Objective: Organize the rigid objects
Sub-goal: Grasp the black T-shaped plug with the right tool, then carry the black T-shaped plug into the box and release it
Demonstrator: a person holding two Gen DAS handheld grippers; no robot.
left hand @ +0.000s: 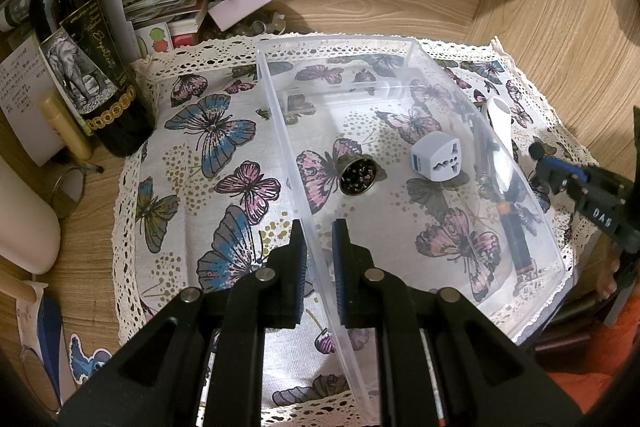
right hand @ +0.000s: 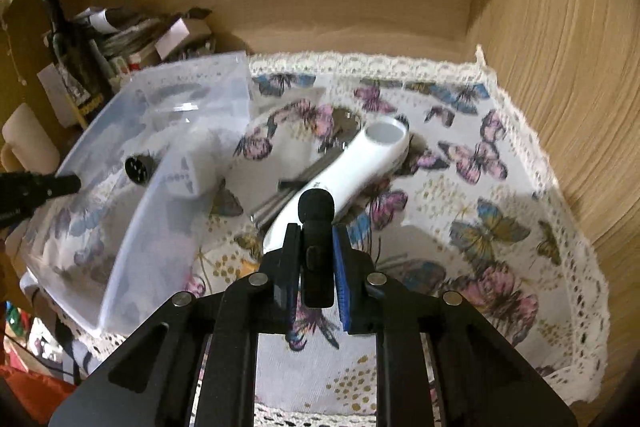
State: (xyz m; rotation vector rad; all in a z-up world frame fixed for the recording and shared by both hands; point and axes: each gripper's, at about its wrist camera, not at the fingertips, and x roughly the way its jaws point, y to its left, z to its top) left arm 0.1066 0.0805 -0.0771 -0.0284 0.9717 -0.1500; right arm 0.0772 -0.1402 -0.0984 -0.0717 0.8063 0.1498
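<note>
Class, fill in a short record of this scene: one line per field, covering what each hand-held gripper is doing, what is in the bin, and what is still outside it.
left hand-held gripper: straddles the clear bin wall
right hand-held gripper: shut on small black microphone
in bin: white travel adapter, brass thimble
outside bin: white handled tool on butterfly cloth

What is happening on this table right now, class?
A person is sorting small items with two handheld grippers. The left gripper is clamped on the near wall of a clear plastic bin, which already holds a white plug adapter and a small brass thimble. The right gripper holds a small black microphone above the butterfly cloth, beside the bin. A white handled tool lies on the cloth.
</note>
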